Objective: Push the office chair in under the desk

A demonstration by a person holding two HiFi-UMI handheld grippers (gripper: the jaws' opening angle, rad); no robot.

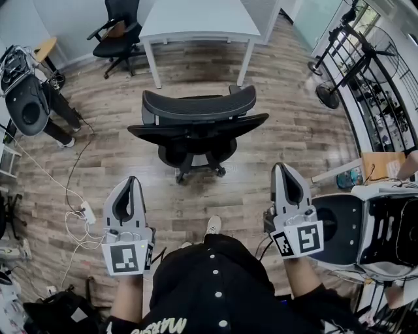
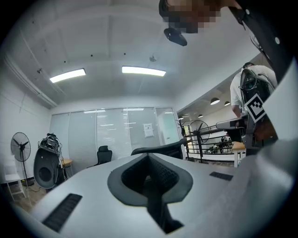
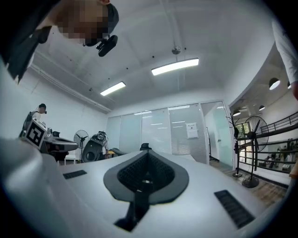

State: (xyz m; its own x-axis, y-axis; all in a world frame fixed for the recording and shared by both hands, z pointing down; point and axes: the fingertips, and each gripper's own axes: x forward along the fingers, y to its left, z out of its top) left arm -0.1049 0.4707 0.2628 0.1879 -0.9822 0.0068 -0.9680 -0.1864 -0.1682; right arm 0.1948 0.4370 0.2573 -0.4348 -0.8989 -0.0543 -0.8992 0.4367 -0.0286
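Now: one desk [image 1: 199, 19], office chair [image 1: 198, 107] apart, second chair [image 1: 121, 32] beside.

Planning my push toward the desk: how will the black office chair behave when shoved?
The chair will probably roll easily: its castor base stands on smooth plank floor. Pushed off-centre, it may veer: the back is much wider than that base.

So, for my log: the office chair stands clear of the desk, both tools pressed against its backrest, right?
No: head view shows left tool and right tool short of the office chair, touching nothing. It is clear of the desk.
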